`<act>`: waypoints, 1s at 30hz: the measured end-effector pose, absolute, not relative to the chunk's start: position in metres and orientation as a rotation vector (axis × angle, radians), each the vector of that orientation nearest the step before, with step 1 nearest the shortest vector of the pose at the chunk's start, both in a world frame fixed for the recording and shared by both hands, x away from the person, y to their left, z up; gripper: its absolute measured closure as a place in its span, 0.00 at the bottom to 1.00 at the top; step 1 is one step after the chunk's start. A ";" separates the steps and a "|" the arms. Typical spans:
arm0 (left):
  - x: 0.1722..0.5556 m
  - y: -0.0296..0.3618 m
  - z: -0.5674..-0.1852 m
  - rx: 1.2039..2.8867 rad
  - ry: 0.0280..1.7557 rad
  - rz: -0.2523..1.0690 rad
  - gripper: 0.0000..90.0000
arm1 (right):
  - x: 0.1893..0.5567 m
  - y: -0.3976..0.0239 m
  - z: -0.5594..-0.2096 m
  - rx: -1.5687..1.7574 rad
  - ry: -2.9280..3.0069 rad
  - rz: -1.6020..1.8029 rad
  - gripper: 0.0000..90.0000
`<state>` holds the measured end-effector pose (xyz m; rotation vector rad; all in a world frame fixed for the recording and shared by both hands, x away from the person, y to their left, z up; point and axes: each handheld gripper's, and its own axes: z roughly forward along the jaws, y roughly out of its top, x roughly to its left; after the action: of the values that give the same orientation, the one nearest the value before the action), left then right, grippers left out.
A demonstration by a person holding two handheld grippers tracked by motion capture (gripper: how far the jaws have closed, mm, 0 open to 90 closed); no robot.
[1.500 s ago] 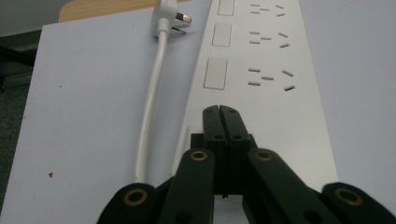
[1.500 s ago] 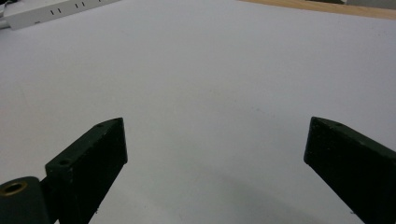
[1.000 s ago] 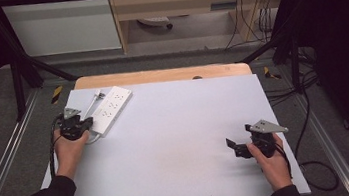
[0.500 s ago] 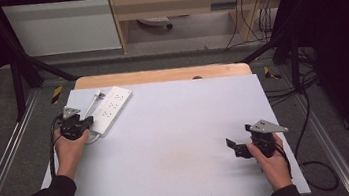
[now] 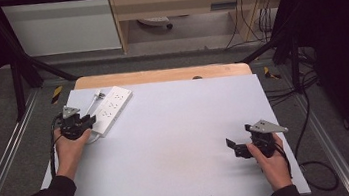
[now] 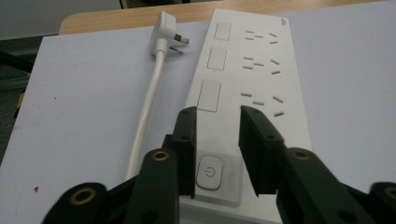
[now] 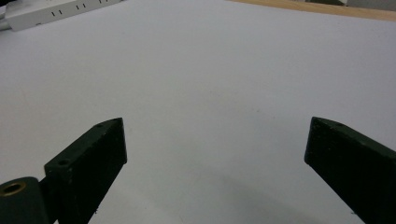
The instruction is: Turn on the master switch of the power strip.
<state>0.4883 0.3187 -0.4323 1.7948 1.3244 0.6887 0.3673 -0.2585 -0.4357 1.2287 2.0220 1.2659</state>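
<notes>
At the far left of the table (image 5: 181, 127), the left gripper (image 6: 217, 116) hangs over the near end of a white power strip (image 6: 252, 65) — jaws a narrow gap apart above its power button (image 6: 209, 173), pinching nothing. Near right, the right gripper (image 5: 235, 147) is spread wide — empty.

Left gripper (image 6: 217, 140) fingers (image 6: 187, 135) — narrowly parted — above power strip's (image 6: 252, 74) button (image 6: 209, 173).

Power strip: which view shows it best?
The left gripper view: the power strip lies close up, sockets and power button plain. The high view shows it small at the table's far left; the right gripper view catches just one edge.
</notes>
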 end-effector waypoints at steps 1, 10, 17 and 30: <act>0.488 0.319 -0.432 1.793 1.326 0.691 0.73 | 0.367 -0.259 -0.436 1.228 2.023 1.266 0.07; 0.488 0.317 -0.431 1.768 1.312 0.667 0.51 | 0.367 -0.258 -0.436 1.227 2.023 1.266 0.07; 0.488 0.313 -0.430 1.751 1.283 0.663 0.34 | 0.367 -0.258 -0.436 1.226 2.024 1.266 0.07; 0.486 0.303 -0.428 1.758 1.235 0.628 0.09 | 0.367 -0.258 -0.436 1.224 2.027 1.267 0.06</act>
<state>0.4861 0.3029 -0.4285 1.7577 1.2348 0.6278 0.3674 -0.2576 -0.4360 1.2242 2.0273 1.2674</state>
